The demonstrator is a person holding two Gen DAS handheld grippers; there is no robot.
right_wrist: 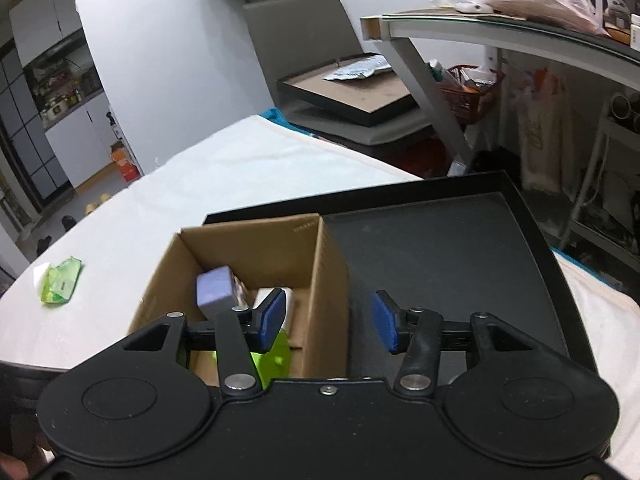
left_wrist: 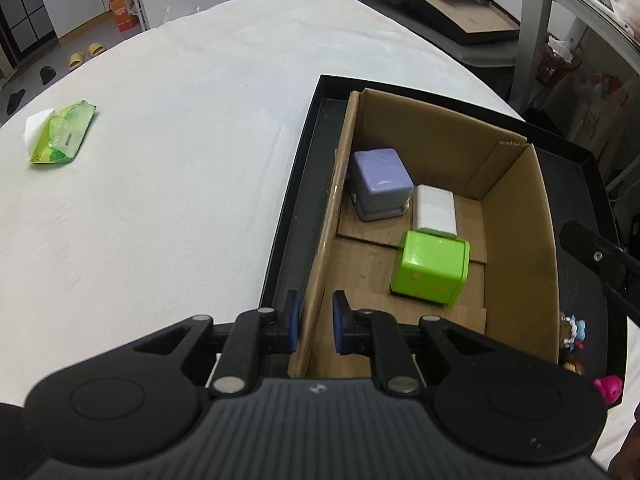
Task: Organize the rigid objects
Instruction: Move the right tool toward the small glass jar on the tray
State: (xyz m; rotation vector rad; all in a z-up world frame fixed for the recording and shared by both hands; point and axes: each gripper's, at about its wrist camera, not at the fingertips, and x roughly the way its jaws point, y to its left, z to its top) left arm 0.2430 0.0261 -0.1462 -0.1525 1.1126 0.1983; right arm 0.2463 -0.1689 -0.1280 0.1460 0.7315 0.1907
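A cardboard box (left_wrist: 516,240) stands in a black tray (left_wrist: 296,184) on the white table. Inside it sit a purple cube (left_wrist: 382,184), a white block (left_wrist: 434,210) and a green cube (left_wrist: 430,268). My left gripper (left_wrist: 317,322) straddles the box's near left wall, its blue pads a little apart, with a slim gap at the right pad. My right gripper (right_wrist: 328,320) hovers open and empty above the box's right wall. The right wrist view shows the box (right_wrist: 256,248), the purple cube (right_wrist: 214,290), the white block (right_wrist: 264,294) and the green cube (right_wrist: 276,356), half hidden by the left finger.
A green wipes pack (left_wrist: 62,132) lies far left on the table. Small toy figures (left_wrist: 572,332) and a pink toy (left_wrist: 608,388) sit at the tray's near right. The tray's right half (right_wrist: 440,248) is bare. Beyond the table are a desk and boxes.
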